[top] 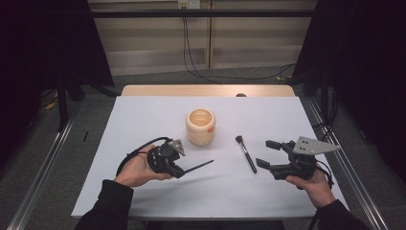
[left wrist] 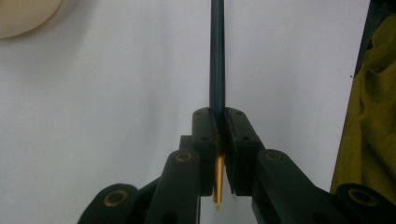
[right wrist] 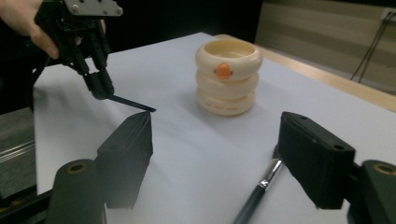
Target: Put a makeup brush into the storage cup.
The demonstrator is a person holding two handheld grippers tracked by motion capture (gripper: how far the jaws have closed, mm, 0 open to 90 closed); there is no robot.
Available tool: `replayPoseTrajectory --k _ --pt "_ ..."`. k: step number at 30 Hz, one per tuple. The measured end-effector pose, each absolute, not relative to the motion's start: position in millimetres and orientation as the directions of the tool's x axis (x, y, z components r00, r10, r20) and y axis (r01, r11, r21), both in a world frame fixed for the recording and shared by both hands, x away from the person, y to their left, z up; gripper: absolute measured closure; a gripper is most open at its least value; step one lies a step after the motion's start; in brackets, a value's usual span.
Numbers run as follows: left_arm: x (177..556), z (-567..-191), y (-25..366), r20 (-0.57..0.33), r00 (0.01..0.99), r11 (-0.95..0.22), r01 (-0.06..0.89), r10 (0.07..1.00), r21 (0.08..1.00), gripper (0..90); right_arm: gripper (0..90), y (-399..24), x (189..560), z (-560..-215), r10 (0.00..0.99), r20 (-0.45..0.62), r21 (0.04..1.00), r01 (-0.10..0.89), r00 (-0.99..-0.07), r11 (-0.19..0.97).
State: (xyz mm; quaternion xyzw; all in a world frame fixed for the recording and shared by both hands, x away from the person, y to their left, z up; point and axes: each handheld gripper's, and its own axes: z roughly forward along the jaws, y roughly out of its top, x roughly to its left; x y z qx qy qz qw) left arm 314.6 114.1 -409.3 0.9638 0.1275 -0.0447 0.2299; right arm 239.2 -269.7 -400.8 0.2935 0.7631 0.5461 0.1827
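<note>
One cream ringed holder (top: pixel 200 126), one makeup brush (top: pixel 245 153), one dark pencil (top: pixel 198 166), two grippers

The surface (top: pixel 143 191) is covered in smooth, matt white sheet, with a bare wood edge at the far side. The ringed holder (top: pixel 200 126) looks like glossy cream plastic. The brush (right wrist: pixel 261 186) has a shiny metal ferrule, and the left tongs (left wrist: pixel 219 140) are matt black plastic.

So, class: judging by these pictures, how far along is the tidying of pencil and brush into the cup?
Done: nothing is visibly in the cup yet. In hand: the left tool is shut on the pencil, lifted beside the cup. The right tool is open, empty, jaws either side of the brush lying on the table. Left, probably: drop in the pencil, then grip and place the brush.
</note>
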Motion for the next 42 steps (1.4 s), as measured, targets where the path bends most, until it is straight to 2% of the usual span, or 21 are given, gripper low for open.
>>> replayPoseTrajectory --k 3,9,14,16,25,26,34,36,42 --pt "313.5 -407.9 110.3 -0.135 0.967 -0.863 0.253 0.216 0.436 83.7 31.3 -262.3 242.8 -397.2 0.609 0.046 0.938 0.243 -0.792 0.246" --pt "312.8 -402.3 102.7 -0.137 0.967 -0.872 0.254 0.216 0.418 83.7 31.5 -248.4 250.0 -387.0 0.582 0.003 0.936 0.207 -0.813 0.284" --pt "314.7 -400.4 94.5 -0.131 0.973 -0.875 0.229 0.191 0.425 83.7 39.6 -239.1 262.1 -382.8 0.55 0.016 0.912 0.238 -0.835 0.335" --pt "313.9 -400.6 90.6 -0.131 0.973 -0.874 0.228 0.189 0.43 83.7 39.8 -234.5 267.0 -382.9 0.528 0.022 0.899 0.248 -0.849 0.361" --pt "314.3 -396.5 71.3 -0.117 0.984 -0.891 0.173 0.136 0.42 83.7 48.1 -212.9 283.9 -377.9 0.46 0.013 0.865 0.241 -0.888 0.439" --pt "316.3 -395.8 70.1 -0.099 0.99 -0.904 0.135 0.104 0.405 83.7 49.3 -210.4 285.8 -376.7 0.446 0.01 0.857 0.238 -0.895 0.457" --pt "314.0 -399.6 64.7 -0.11 0.99 -0.912 0.125 0.089 0.392 83.7 46.6 -195.9 300.3 -387.9 0.374 0.061 0.753 0.289 -0.925 0.591" --pt "314.7 -399.3 63.6 -0.098 0.993 -0.923 0.102 0.07 0.37 83.7 46.9 -192.0 303.2 -391.8 0.352 0.065 0.729 0.285 -0.934 0.622" --pt "314.3 -399.6 59.3 -0.108 0.991 -0.917 0.113 0.077 0.382 83.7 46.5 -181.9 312.3 -390.1 0.319 0.061 0.664 0.277 -0.946 0.695"
